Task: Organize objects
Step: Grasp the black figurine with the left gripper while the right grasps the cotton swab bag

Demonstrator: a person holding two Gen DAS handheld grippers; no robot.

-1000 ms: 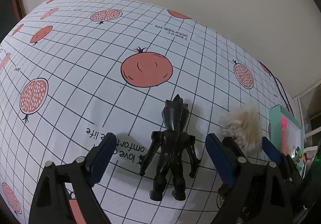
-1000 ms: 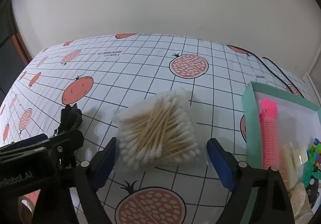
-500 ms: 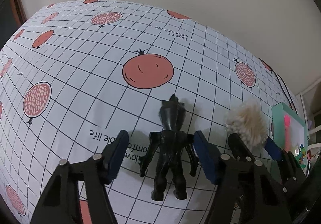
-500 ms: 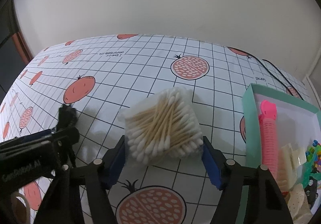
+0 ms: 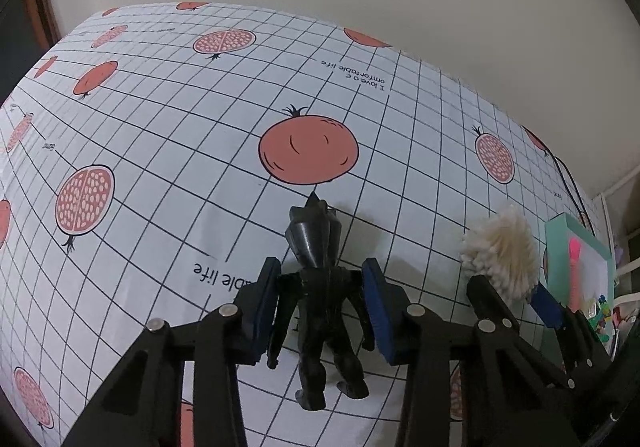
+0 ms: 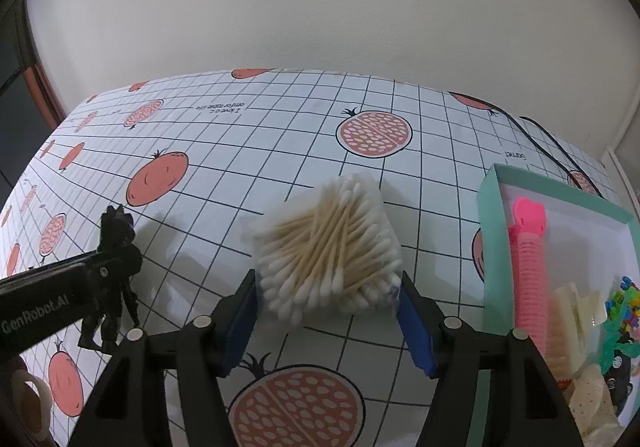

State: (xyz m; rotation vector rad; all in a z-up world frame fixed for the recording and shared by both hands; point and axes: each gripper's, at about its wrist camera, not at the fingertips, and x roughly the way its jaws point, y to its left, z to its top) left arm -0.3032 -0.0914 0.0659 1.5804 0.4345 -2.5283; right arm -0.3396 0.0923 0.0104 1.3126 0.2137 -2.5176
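So both grippers are mid-grab here. The left gripper (image 5: 320,303) sits right over the black figure (image 5: 320,287), which lies flat on the table (image 5: 160,207) with its long axis running straight along the gripper's line, head pointing toward the far edge. The jaws are closing across its shoulders, pads about touching the arms, not clearly squeezing yet. The right gripper (image 6: 326,311) is closing on the swab pack (image 6: 328,247), pads against its sides. The teal box (image 6: 490,207) at the right edge is nearer the right hand, probably the drop spot. The surface is a gridded pomegranate cloth, with a plain wall behind.
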